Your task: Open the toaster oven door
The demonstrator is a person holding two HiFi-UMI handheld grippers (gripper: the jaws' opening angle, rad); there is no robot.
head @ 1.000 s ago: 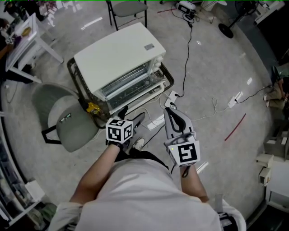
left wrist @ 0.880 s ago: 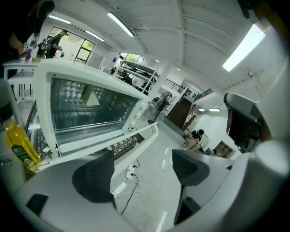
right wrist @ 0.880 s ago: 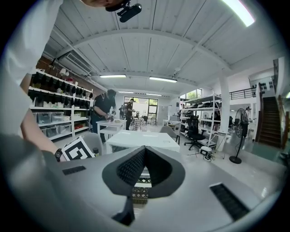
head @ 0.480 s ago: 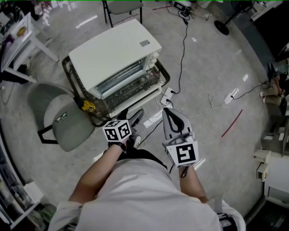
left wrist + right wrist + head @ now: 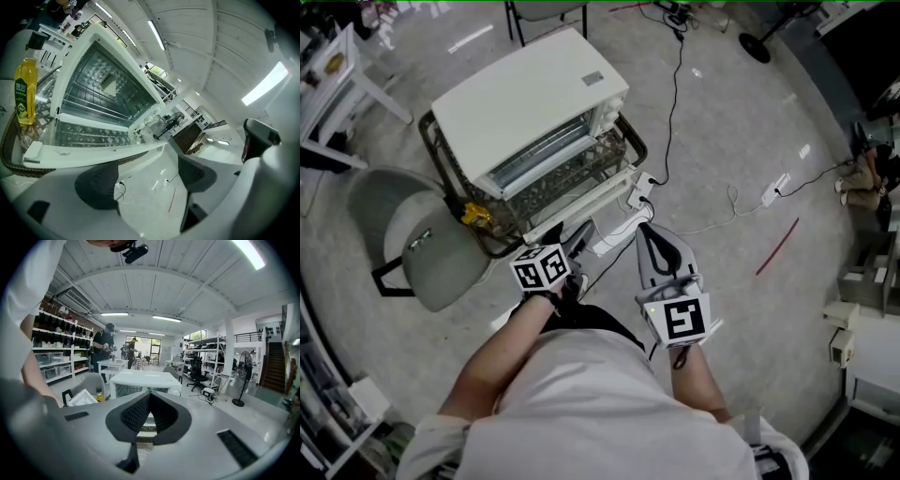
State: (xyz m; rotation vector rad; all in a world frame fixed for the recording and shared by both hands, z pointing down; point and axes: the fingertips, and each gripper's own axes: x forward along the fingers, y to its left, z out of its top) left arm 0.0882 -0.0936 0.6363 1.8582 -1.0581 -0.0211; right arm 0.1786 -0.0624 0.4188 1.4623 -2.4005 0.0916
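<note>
From the head view, the white oven (image 5: pixel 530 108) sits in a dark basket (image 5: pixel 427 141) on the floor. Its door (image 5: pixel 581 200) is open and hangs down flat toward the person. A grey chair (image 5: pixel 422 246) stands just beside the basket on the left. On the right the floor is bare but for a cord (image 5: pixel 675 103) and a red stick (image 5: pixel 776 248). The left gripper (image 5: pixel 578 234) points at the door's front edge. The right gripper (image 5: pixel 645 231) is near it, a little to the right, over the floor.

From the left gripper view, the left gripper (image 5: pixel 147 180) has its jaws wide apart, with only floor between them. The door (image 5: pixel 93 147) lies flat just above the left pad (image 5: pixel 98 185). It may touch the pad, but that is hard to tell. A yellow bottle (image 5: pixel 23 91) stands at the oven's left side.

From the right gripper view, the right gripper (image 5: pixel 150 399) has its jaws pressed together with nothing in them. The oven (image 5: pixel 145 379) is straight ahead, apart from the jaws.
</note>
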